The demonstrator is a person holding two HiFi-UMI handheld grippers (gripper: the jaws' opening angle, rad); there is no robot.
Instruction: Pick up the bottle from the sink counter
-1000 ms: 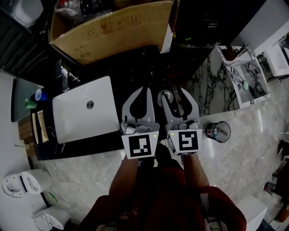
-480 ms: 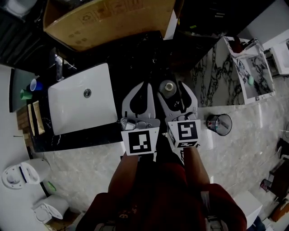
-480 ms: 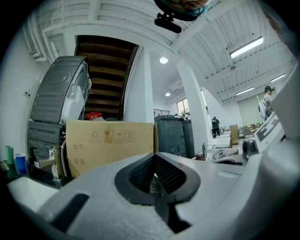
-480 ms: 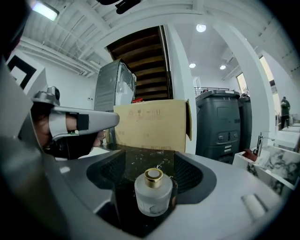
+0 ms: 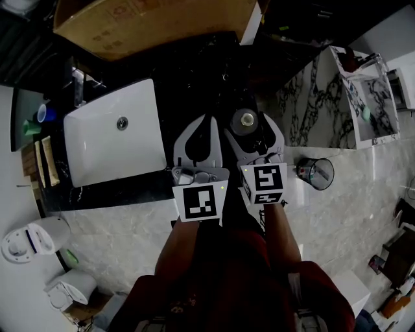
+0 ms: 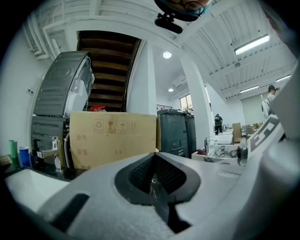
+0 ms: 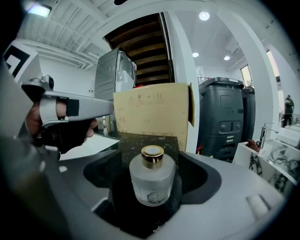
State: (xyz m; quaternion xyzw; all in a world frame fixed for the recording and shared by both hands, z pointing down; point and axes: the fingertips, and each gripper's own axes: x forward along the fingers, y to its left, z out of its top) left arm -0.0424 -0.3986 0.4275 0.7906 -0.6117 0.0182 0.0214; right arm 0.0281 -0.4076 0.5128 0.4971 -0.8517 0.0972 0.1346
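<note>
The bottle (image 5: 246,121) is a small frosted glass jar with a gold cap, standing upright on the black sink counter (image 5: 194,84). My right gripper (image 5: 249,124) straddles it; its jaws are opening, and the bottle (image 7: 152,180) sits between them with a gap on each side, no pad pressing on it. My left gripper (image 5: 208,120) hovers just left of the bottle, over the counter, with its fingertips meeting and nothing held. In the left gripper view, that gripper (image 6: 156,159) shows its tips closed together.
A white basin (image 5: 110,139) with a faucet (image 5: 76,81) lies to the left. A cardboard box (image 5: 162,19) stands at the back of the counter. Blue and green cups (image 5: 40,117) sit far left. A round bin (image 5: 318,172) stands on the marble floor at right.
The right gripper's jaws have spread wider around the bottle. Both grippers and the view have shifted slightly along the counter; the left gripper stays closed.
</note>
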